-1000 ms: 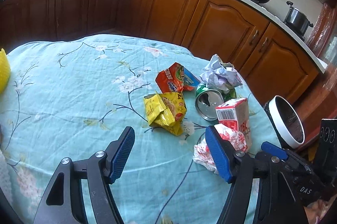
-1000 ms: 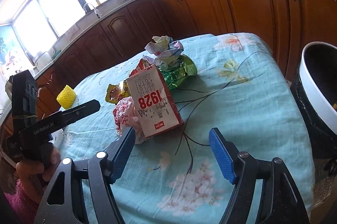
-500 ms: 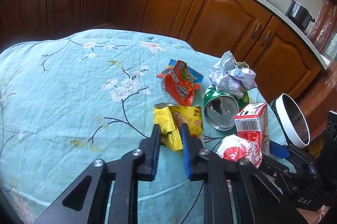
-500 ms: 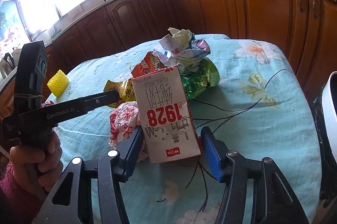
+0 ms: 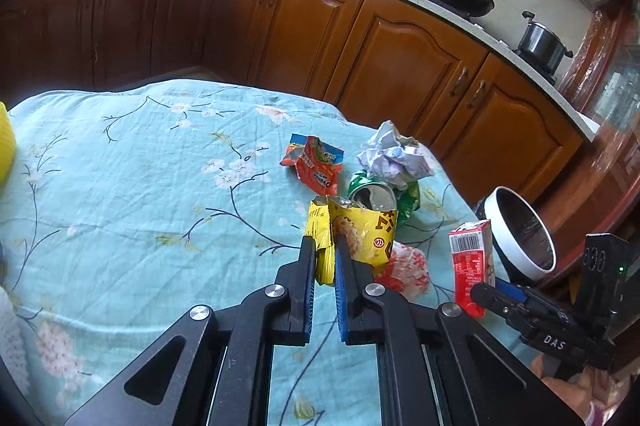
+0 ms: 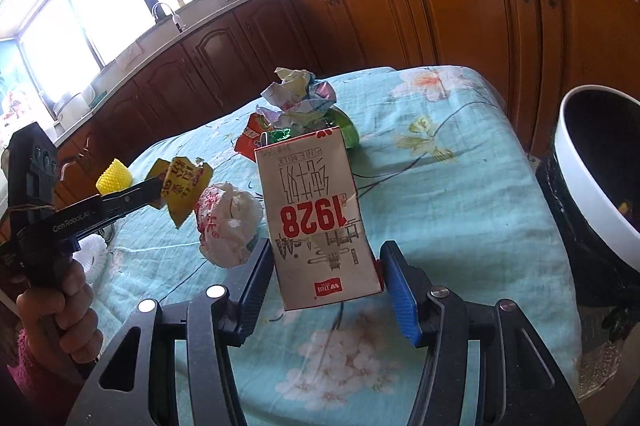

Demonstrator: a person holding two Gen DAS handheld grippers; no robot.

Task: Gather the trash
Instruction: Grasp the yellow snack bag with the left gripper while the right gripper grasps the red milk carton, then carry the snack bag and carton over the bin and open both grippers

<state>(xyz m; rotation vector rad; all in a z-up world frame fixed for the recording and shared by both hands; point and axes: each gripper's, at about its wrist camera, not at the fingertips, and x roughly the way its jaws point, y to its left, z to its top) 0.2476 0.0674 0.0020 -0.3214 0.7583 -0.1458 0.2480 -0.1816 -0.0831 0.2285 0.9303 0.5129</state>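
My left gripper (image 5: 325, 253) is shut on a yellow snack wrapper (image 5: 360, 230) and holds it above the cloth; the wrapper also shows in the right wrist view (image 6: 182, 186). My right gripper (image 6: 324, 266) is shut on a white and red milk carton (image 6: 316, 214), lifted off the table; the carton also shows in the left wrist view (image 5: 470, 266). A red and white crumpled bag (image 6: 228, 222), an orange wrapper (image 5: 318, 166), a green can (image 5: 374, 194) and crumpled paper (image 5: 394, 156) lie on the table.
The table has a light blue floral cloth (image 5: 140, 186). A trash bin with a white rim (image 6: 592, 182) stands off the table's right edge. A yellow object (image 6: 114, 180) sits at the far left. Wooden cabinets (image 5: 400, 58) run behind.
My left gripper closed on the yellow wrapper and lifted it. My right gripper closed on the milk carton and raised it off the cloth.
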